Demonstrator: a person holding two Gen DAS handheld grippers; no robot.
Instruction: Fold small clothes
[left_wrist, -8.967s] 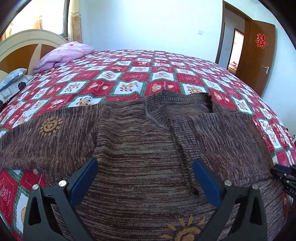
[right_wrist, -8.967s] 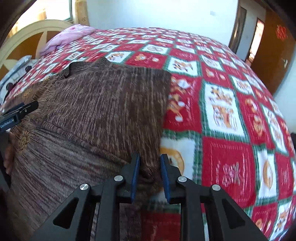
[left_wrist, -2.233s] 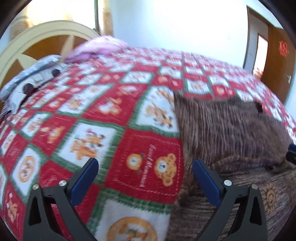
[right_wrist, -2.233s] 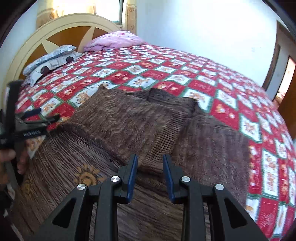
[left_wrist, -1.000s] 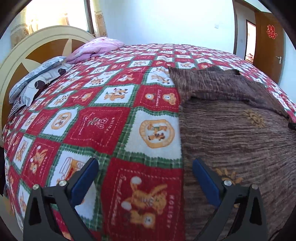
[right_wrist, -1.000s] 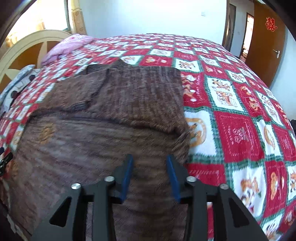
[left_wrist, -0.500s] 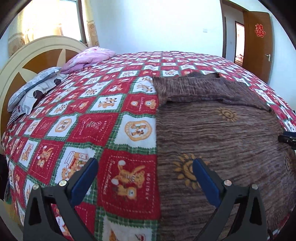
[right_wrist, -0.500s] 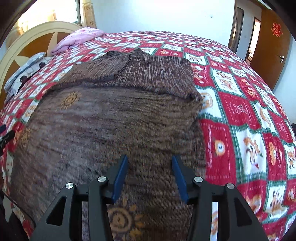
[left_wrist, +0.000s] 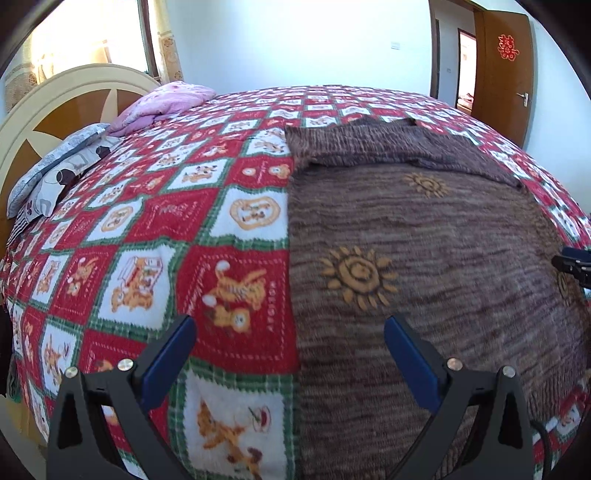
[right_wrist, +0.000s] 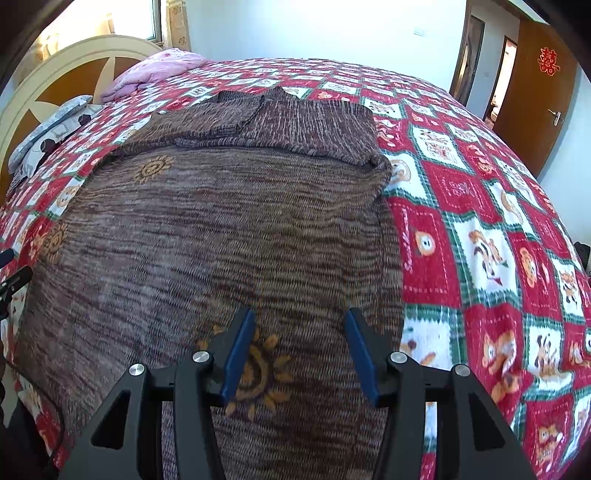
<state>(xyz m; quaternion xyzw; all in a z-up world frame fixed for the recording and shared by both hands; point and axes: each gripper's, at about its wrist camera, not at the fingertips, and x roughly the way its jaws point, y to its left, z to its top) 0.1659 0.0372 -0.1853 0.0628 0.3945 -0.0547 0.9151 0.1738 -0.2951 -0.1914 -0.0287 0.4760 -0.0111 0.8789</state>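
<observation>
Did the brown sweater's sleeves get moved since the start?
Yes. The brown sweater had sleeves spread out over the bed quilt; now both lie folded inward across its chest, near the collar.

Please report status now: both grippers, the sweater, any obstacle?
Left gripper open, empty. Right gripper open, empty, over sweater. Sleeves folded in across its top. Nothing in the way.

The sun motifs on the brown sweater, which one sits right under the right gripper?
The sun motif near the hem, partly behind the right gripper's left finger; the others lie farther away toward the sweater's left side.
</observation>
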